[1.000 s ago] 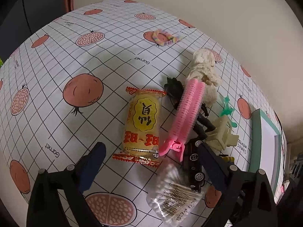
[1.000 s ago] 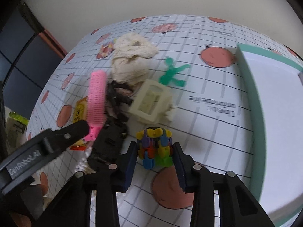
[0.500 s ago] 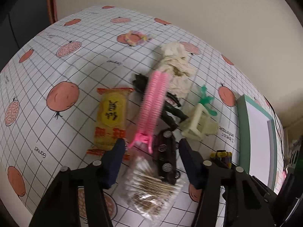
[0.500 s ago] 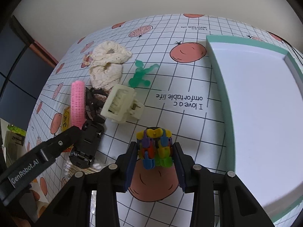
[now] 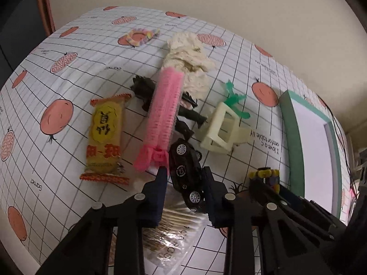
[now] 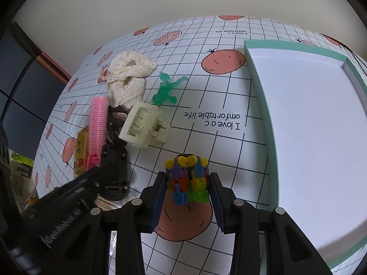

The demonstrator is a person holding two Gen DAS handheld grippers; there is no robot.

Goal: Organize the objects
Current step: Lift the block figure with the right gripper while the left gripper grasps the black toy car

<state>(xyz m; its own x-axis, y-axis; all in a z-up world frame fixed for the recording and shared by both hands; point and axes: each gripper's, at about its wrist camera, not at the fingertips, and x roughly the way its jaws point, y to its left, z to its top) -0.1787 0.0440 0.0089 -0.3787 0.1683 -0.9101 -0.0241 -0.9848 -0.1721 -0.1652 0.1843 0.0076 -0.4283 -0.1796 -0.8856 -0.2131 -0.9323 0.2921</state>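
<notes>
A black toy car (image 5: 186,171) lies on the tablecloth, partly on a pack of cotton swabs (image 5: 169,236). My left gripper (image 5: 184,181) is shut on the car, one finger against each side. My right gripper (image 6: 187,183) is shut on a multicoloured block toy (image 6: 187,176) and holds it just above the cloth, left of the teal tray (image 6: 259,105). The same block toy (image 5: 263,173) shows at the right of the left wrist view. In the right wrist view, the car (image 6: 114,167) is dark and partly hidden by the left gripper's body.
Beyond the car lie a pink hair roller (image 5: 164,119), a yellow snack packet (image 5: 105,135), a black figure (image 5: 142,87), a cream hair claw (image 5: 223,130), a green figure (image 5: 234,98) and a cream scrunchie (image 5: 188,61). A pastel band (image 5: 140,36) lies far back. The tray's white inside holds nothing.
My left gripper has moved right from the snack packet to the toy car and narrowed onto it. My right gripper has carried the block toy toward the tray.
</notes>
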